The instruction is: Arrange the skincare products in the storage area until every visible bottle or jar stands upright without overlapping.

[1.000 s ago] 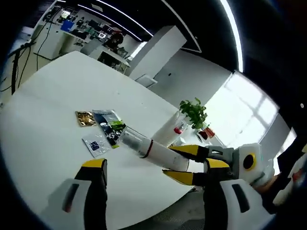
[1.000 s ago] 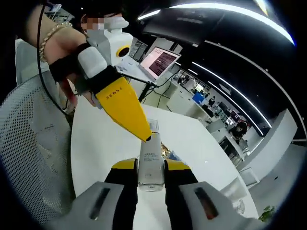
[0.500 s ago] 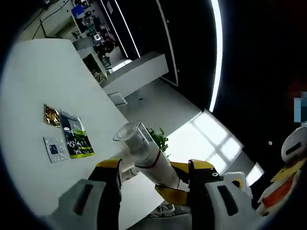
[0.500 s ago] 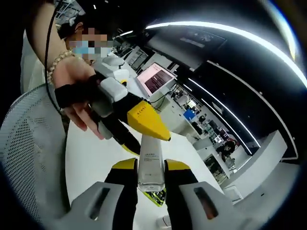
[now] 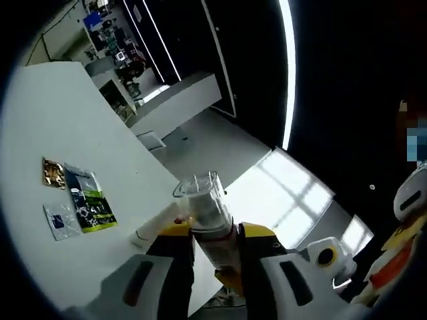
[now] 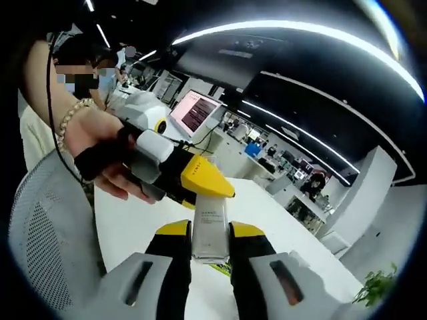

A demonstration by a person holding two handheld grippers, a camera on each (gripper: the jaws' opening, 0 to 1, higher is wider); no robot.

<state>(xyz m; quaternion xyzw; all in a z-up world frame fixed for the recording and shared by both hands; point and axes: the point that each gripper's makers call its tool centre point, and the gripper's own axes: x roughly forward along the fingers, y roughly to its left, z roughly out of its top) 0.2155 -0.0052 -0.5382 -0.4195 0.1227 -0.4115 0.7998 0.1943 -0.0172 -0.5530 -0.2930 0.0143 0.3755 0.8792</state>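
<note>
Both claws pinch one white bottle [image 6: 209, 229] with a clear cap [image 5: 200, 193]: left claw [image 5: 208, 235], right claw [image 6: 209, 233]. Packets [image 5: 79, 200] lie mid-counter [image 5: 60, 133].

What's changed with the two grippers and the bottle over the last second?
The left gripper closed its jaws onto the clear-capped end of the white bottle, which it stood open beside before. The right gripper kept its grip on the bottle's other end throughout. The sachets stayed flat on the white table.
</note>
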